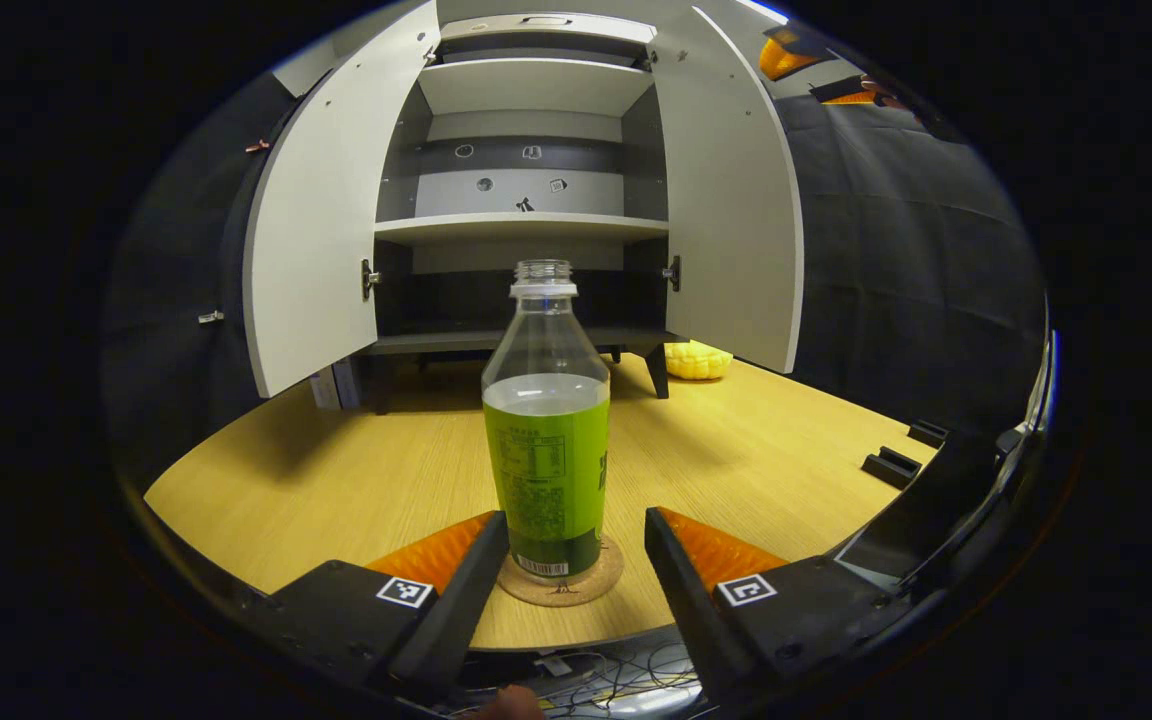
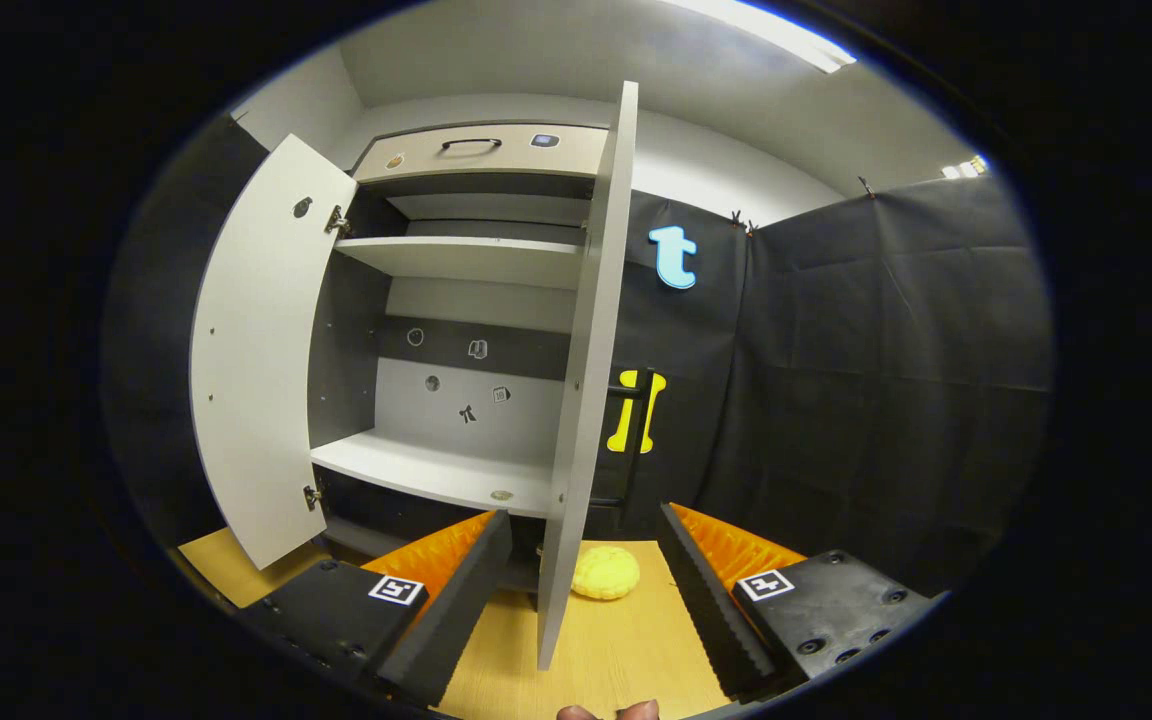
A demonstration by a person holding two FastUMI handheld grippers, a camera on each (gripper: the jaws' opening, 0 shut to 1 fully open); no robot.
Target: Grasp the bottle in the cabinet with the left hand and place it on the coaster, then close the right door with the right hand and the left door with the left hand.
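Bottle (image 1: 546, 440): upright on coaster (image 1: 561, 585), lower centre, delivered; left gripper (image 1: 576, 560) spread wide around it, fingers apparently clear. Right gripper (image 2: 584, 570): wide open, empty, straddling right door (image 2: 586, 380) edge at frame centre, placed to push it shut.

Bright overhead strip light (image 2: 746, 30) glares; cabinet (image 1: 526, 230) casts soft shadows on the tabletop (image 1: 336, 470); sharp focus, edges bowed by fisheye.

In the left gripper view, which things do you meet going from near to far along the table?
Gripper → coaster with the bottle on it → cabinet, both doors open.
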